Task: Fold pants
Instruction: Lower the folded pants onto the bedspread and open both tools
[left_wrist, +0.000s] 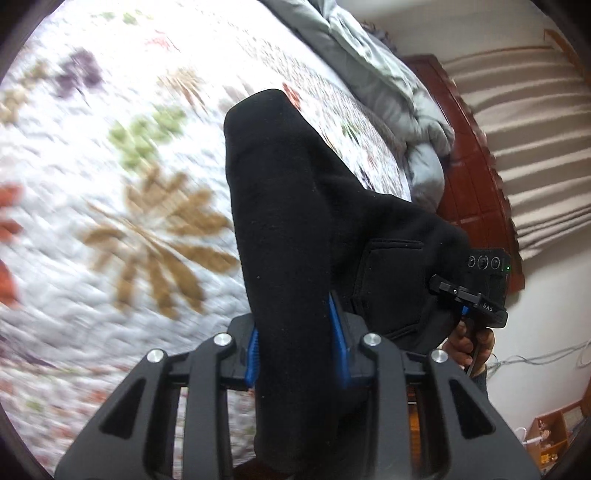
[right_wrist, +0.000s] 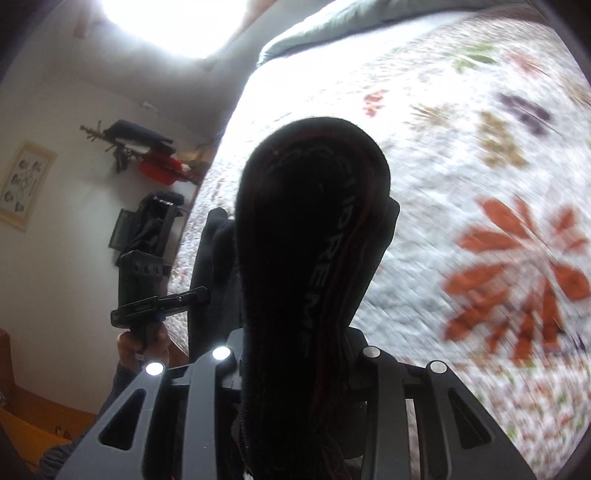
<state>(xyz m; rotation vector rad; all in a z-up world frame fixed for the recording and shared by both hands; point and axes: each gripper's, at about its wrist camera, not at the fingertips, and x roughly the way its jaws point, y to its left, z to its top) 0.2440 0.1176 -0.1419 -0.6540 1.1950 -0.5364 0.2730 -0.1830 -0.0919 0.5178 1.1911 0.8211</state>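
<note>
Pants (left_wrist: 295, 229), black, bunched and lifted off the bed (left_wrist: 110, 184); both grippers have a hold.

Left wrist view:
- Left gripper (left_wrist: 299, 350): blue-padded fingers (left_wrist: 338, 332) closed on a thick roll of the black cloth. Cloth fills the gap between them.
- From that grip the pants rise up and away over the quilt, one rounded fold hanging free above the bed.
- A pocket opening shows on the cloth just right of the grip.
- Right gripper (left_wrist: 469, 295) sits at the pants' right edge, a hand (left_wrist: 469, 343) under it. Its fingertips are hidden behind cloth in this view.
- Grey duvet (left_wrist: 388, 74) heaped at the far side of the bed, beyond the pants; wooden headboard (left_wrist: 472, 166) behind it.

Right wrist view:
- Right gripper (right_wrist: 299, 354): cloth with a printed waistband or trim runs straight through the fingers; pads not visible, but the jaws look clamped on the bundle.
- Left gripper (right_wrist: 162, 302) to the left of the pants, held by the other hand (right_wrist: 144, 347), with dark cloth at its tip.
- Quilt under the pants is smeared with motion blur.

Progress, as a judgement: early. Pants are gathered and held at two points, not laid flat. No crease or fold is set on the bed. Left to do: spread them out on the bed, lay leg over leg, fold in length.

Containers: an open wooden box (left_wrist: 554, 432) low by the wall, right of the pants in the left view; small items inside, too small to identify.
</note>
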